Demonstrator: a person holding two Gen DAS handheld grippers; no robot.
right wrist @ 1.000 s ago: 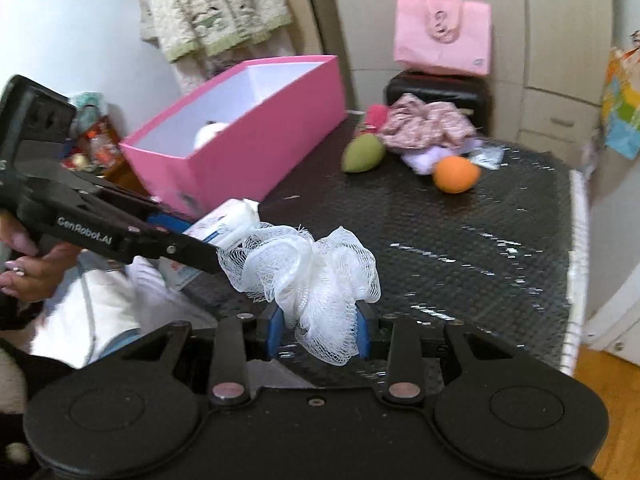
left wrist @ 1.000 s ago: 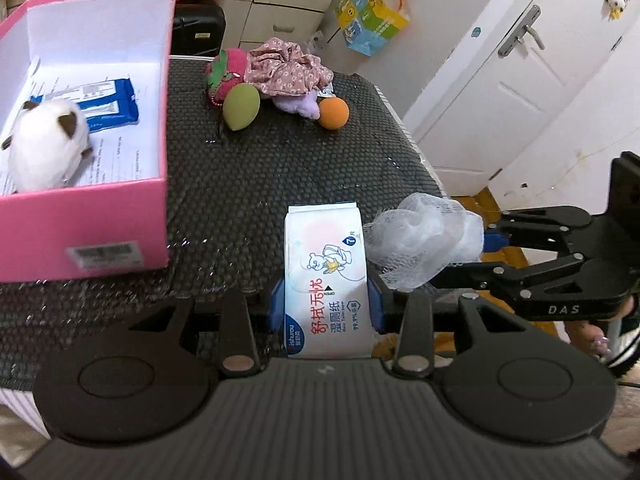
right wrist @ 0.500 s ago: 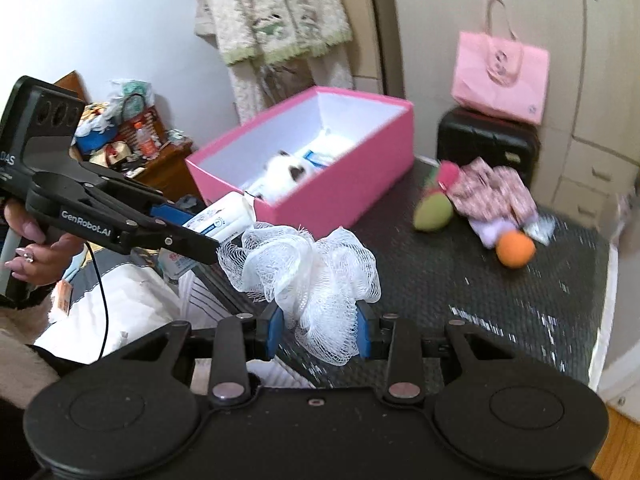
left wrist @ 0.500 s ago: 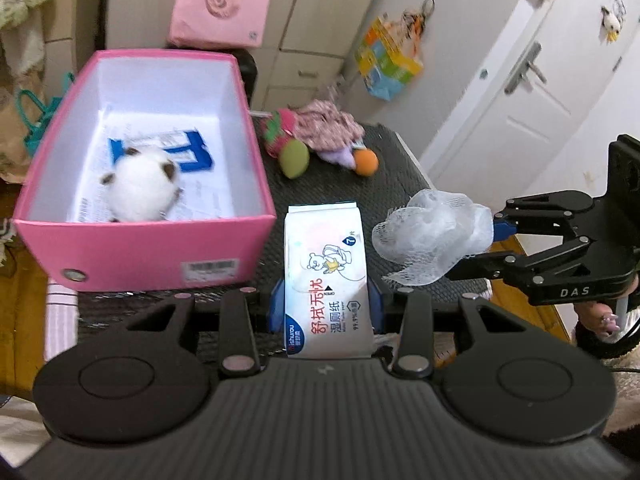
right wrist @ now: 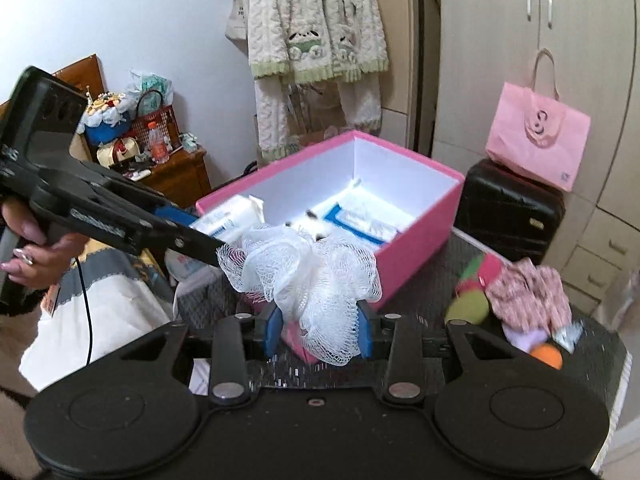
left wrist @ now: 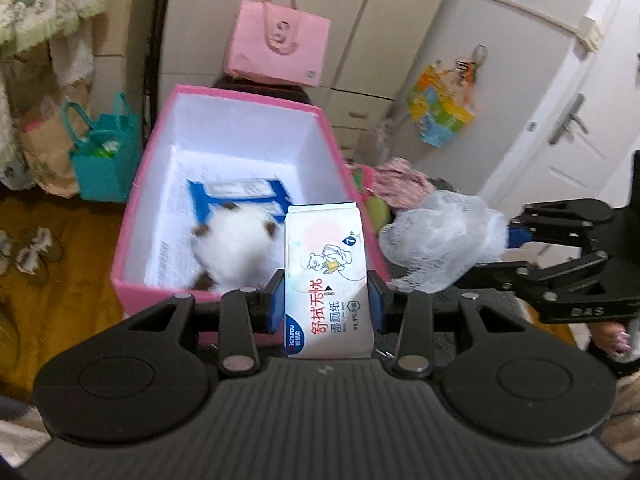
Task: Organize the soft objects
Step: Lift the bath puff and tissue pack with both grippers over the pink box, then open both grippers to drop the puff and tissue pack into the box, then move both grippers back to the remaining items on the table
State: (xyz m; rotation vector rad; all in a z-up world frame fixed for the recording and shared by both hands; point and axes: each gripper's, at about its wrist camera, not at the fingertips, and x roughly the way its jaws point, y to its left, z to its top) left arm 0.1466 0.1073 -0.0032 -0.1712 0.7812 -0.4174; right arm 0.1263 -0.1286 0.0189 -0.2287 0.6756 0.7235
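Note:
My left gripper (left wrist: 326, 300) is shut on a white pack of wet wipes (left wrist: 326, 276) and holds it over the near right corner of the pink box (left wrist: 136, 184). My right gripper (right wrist: 318, 328) is shut on a white mesh bath pouf (right wrist: 308, 276), held above the table just before the box (right wrist: 416, 248). The pouf also shows in the left wrist view (left wrist: 444, 236). Inside the box lie a white plush toy (left wrist: 236, 244) and a blue-edged packet (left wrist: 240, 196).
On the dark table (right wrist: 420, 292) right of the box lie a green and pink toy (right wrist: 472, 300), a floral cloth (right wrist: 528, 296) and an orange ball (right wrist: 546, 356). A black suitcase (right wrist: 508, 216) with a pink bag (right wrist: 536, 140) stands behind.
Both grippers rose and moved left toward the pink box with their loads. The wipes now hang over the box's near corner; the pouf is closer to the box.

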